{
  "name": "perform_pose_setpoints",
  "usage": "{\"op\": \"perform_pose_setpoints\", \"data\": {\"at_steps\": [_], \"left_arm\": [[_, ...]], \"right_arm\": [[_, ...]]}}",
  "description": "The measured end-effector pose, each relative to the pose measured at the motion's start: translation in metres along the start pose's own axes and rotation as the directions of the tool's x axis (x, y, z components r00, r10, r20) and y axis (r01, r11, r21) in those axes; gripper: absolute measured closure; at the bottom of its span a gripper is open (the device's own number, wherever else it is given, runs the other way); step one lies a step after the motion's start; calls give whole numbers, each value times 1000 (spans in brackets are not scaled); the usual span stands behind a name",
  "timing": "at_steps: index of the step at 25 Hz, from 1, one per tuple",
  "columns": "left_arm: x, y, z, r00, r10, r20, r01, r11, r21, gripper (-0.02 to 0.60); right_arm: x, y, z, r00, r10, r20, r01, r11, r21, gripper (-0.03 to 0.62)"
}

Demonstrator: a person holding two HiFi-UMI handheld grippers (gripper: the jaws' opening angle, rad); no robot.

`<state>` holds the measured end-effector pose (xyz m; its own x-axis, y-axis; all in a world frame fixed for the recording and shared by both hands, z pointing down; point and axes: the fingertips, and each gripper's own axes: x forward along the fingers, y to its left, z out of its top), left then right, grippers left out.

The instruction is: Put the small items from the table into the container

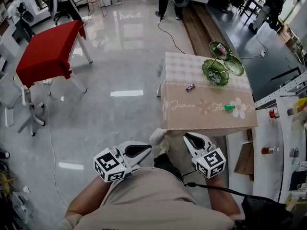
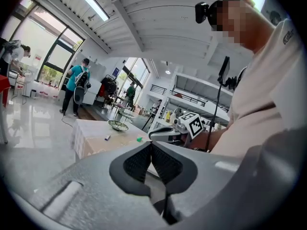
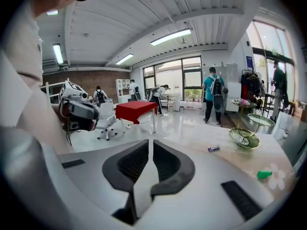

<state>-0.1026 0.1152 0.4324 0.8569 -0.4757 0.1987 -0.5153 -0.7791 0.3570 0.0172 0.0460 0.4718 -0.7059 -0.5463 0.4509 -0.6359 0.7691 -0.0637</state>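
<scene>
Not begun, apparently: small purple wrapped sweet (image 1: 190, 86) and green plastic piece (image 1: 230, 108) lie on the beige floral-cloth table (image 1: 192, 121), outside the green tiered leaf-dish stand (image 1: 215, 72). Left gripper (image 1: 146, 150) clenched, empty; right gripper (image 1: 188, 137) closing on nothing.

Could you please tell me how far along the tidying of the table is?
Barely started. Done: perhaps a pink item in the top bowl of the green tiered leaf dish. In hand: nothing; the left claw is shut and empty, and the right claw is closing on nothing. Left: the small purple item and the small green item lie on the beige-clothed table.
</scene>
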Motion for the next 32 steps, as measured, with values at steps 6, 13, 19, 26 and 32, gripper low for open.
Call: {"op": "perform_pose_setpoints", "data": {"at_steps": [6, 13, 19, 26, 32], "left_arm": [[-26, -17, -13, 1000, 2, 0, -2, 1000, 24, 572], [-64, -28, -31, 999, 37, -5, -37, 999, 28, 572], [-90, -29, -42, 997, 82, -1, -81, 997, 11, 572], [-94, -29, -50, 996, 88, -18, -88, 996, 10, 572], [-81, -22, -44, 997, 67, -31, -66, 998, 22, 572]], "right_arm": [[-6, 67, -21, 999, 51, -5, -50, 999, 21, 565], [5, 123, -27, 991, 133, -30, -134, 991, -24, 568], [16, 145, -20, 985, 173, -18, -173, 985, -27, 569], [25, 150, -24, 981, 190, -28, -190, 982, -18, 569], [27, 128, -21, 986, 162, -28, -163, 987, -11, 569]]}}
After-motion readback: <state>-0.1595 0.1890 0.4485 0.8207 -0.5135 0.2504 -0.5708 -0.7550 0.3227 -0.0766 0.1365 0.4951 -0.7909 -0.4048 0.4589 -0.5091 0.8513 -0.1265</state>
